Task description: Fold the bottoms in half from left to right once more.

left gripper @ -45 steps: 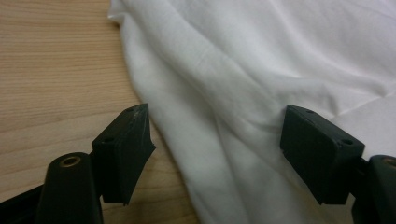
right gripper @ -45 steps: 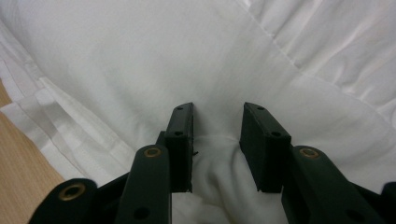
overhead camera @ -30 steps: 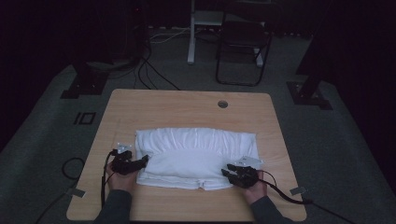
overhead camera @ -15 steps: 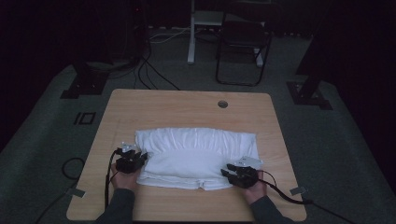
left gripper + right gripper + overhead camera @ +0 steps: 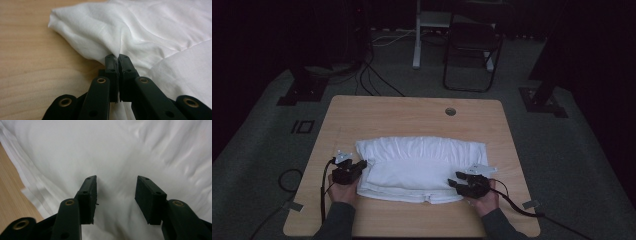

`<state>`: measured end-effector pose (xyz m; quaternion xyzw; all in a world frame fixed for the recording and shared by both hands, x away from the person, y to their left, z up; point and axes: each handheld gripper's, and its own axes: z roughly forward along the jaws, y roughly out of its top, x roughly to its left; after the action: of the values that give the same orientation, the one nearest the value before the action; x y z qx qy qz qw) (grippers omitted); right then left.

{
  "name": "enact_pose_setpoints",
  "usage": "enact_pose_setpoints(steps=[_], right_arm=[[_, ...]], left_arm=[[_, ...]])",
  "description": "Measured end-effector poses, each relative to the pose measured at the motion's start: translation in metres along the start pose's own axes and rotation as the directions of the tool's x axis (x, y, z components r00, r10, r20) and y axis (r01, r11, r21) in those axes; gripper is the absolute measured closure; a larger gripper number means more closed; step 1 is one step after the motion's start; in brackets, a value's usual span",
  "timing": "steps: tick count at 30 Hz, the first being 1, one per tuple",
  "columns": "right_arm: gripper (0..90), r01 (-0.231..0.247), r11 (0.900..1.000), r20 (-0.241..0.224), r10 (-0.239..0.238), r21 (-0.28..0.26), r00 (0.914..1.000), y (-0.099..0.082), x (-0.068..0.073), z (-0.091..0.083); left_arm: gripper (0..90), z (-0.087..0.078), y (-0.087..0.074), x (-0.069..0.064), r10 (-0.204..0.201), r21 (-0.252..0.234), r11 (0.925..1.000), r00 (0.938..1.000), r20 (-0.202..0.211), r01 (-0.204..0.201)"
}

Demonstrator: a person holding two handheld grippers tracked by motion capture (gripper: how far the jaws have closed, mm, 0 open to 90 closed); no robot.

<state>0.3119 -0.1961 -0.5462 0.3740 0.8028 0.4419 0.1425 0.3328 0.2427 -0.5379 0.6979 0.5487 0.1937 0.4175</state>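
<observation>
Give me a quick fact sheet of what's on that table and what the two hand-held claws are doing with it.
Surface: wooden table
Item: white cloth, folded in layers, lying flat
Left gripper: jaws have just been closing; now shut, pinching a fold at the cloth's left edge
Right gripper: jaws have just been opening; now apart over the cloth's near right part, nothing gripped
Hands: one behind each gripper at the table's near edge
Background: dark room, folding chair, floor cables
</observation>
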Motion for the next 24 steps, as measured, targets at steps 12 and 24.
enact_pose_setpoints(steps=[12, 24], right_arm=[[48.2, 0.059, 0.9948, 0.011, -0.059, -0.083, 0.9982, 0.055, 0.018, 0.019], [49.7, 0.06, 0.9966, 0.001, -0.06, -0.056, 0.9982, 0.069, 0.031, 0.063]], left_arm=[[87.5, -0.009, 0.013, -0.002, 0.002, -0.064, 0.9979, 0.9997, 0.026, 0.0], [87.5, -0.012, 0.023, -0.003, -0.001, -0.093, 0.9956, 0.9983, 0.058, 0.006]])
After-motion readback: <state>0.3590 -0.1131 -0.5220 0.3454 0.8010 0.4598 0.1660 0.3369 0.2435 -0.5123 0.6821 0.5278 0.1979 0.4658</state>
